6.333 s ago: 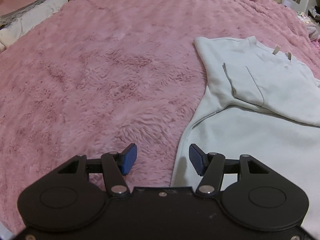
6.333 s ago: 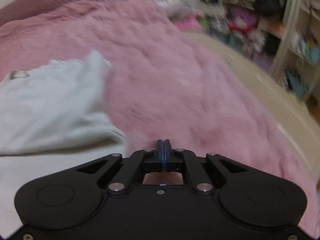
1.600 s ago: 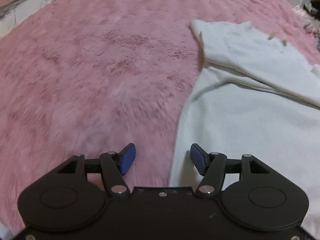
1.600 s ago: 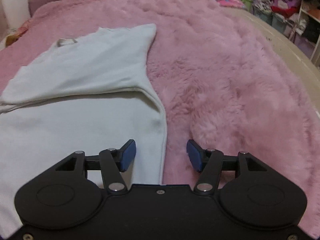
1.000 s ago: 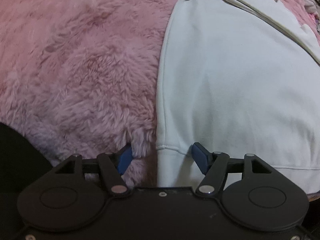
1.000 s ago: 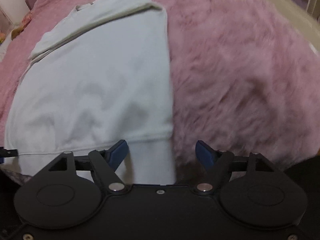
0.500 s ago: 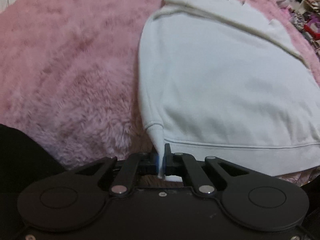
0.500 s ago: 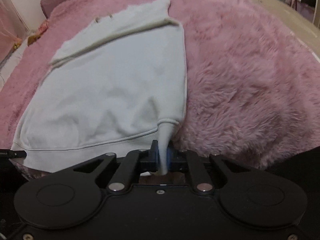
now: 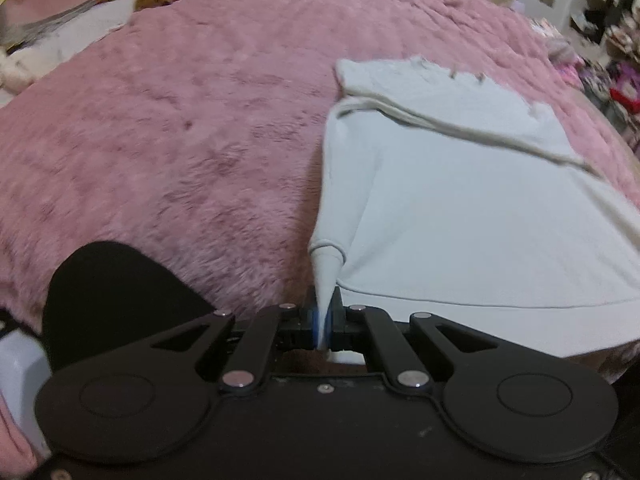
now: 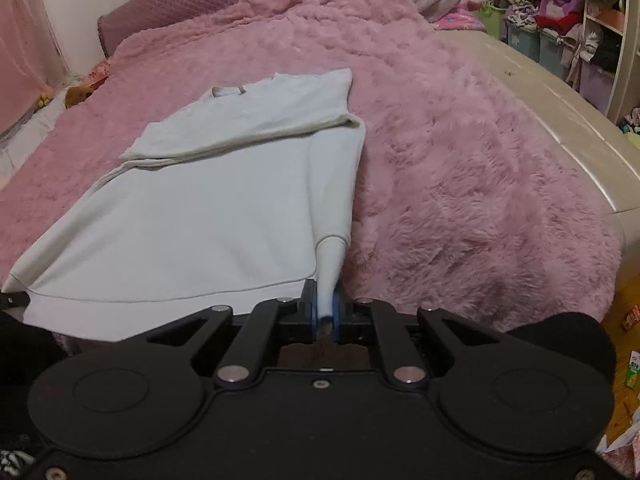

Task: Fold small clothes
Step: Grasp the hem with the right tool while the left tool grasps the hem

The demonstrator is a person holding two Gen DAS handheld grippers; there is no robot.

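Two grips now closed | left hand-held gripper [image 9: 323,322] and right hand-held gripper [image 10: 326,316], open a second ago, each pinch a hem corner of the pale sweatshirt [image 10: 224,208] | hem lifted off pink bed blanket [image 10: 460,184] | bottom-up fold looks next

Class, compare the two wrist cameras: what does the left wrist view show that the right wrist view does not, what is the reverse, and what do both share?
Only the left wrist view shows the left gripper shut on the hem's left corner.

Only the right wrist view shows the right gripper shut on the hem's right corner, the purple headboard and the cluttered shelves.

Both show the pale sweatshirt, its sleeves folded across the chest, lying on the pink furry blanket.
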